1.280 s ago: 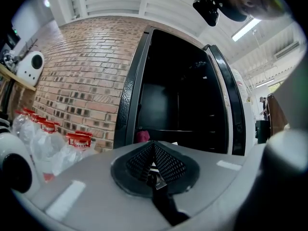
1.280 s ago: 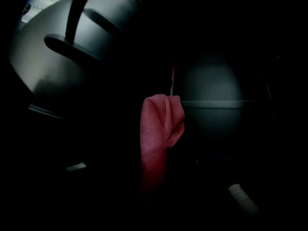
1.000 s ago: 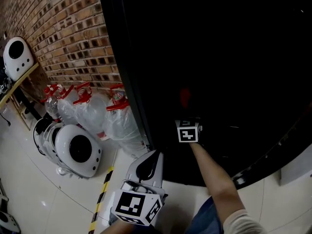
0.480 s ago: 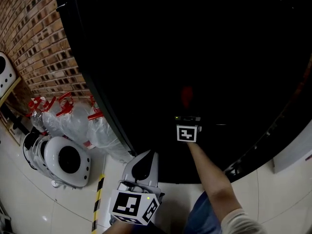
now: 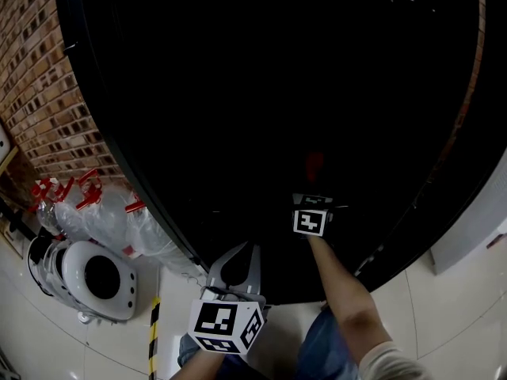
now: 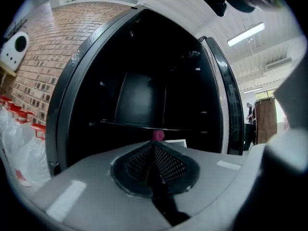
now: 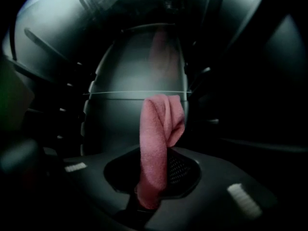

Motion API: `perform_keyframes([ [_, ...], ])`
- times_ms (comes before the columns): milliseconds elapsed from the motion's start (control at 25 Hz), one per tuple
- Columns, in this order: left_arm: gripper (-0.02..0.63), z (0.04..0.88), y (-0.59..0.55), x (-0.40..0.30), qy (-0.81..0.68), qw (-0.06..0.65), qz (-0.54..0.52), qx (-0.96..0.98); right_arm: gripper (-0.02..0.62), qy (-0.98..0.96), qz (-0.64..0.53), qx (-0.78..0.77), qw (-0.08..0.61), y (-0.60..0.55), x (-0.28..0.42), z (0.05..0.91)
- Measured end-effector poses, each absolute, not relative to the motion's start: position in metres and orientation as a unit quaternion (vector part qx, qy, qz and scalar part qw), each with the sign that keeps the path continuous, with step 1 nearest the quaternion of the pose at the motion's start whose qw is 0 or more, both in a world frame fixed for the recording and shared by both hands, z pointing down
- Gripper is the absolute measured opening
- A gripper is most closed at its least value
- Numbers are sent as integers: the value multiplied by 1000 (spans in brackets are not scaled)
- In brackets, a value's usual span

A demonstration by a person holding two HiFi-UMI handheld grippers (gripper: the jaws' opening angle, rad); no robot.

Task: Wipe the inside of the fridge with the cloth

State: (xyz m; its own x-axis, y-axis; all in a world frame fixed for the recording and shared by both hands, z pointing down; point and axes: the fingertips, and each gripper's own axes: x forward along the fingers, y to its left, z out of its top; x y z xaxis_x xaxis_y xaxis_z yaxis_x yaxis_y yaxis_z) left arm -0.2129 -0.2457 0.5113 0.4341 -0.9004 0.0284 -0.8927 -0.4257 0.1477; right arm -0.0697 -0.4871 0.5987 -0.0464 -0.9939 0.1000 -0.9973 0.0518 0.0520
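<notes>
Pink cloth (image 7: 156, 143) is pinched between the closed jaws of the right gripper (image 7: 153, 174), deep inside the dark fridge (image 5: 238, 93) facing a shelf (image 7: 134, 92) (its edge a thin bright line), while the left gripper (image 6: 155, 163), jaws together and empty, sits outside the open doorway.

Head cam above fridge (image 5: 158, 133) front; left cam faces it; right prob. inside.

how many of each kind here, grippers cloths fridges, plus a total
grippers: 2 (left gripper, right gripper)
cloth: 1, pink, in the right gripper
fridge: 1, black, open
total: 4
</notes>
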Motion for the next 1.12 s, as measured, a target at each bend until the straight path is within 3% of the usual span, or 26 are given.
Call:
perform_keyframes([
  [360,9,506,-251,-206,-524,70,-34,848,66,-733,28,679,35,-450,-83,585],
  [1120,9,519,-253,-165,-489,71,-26,869,66,-749,24,662,27,-263,-78,579],
])
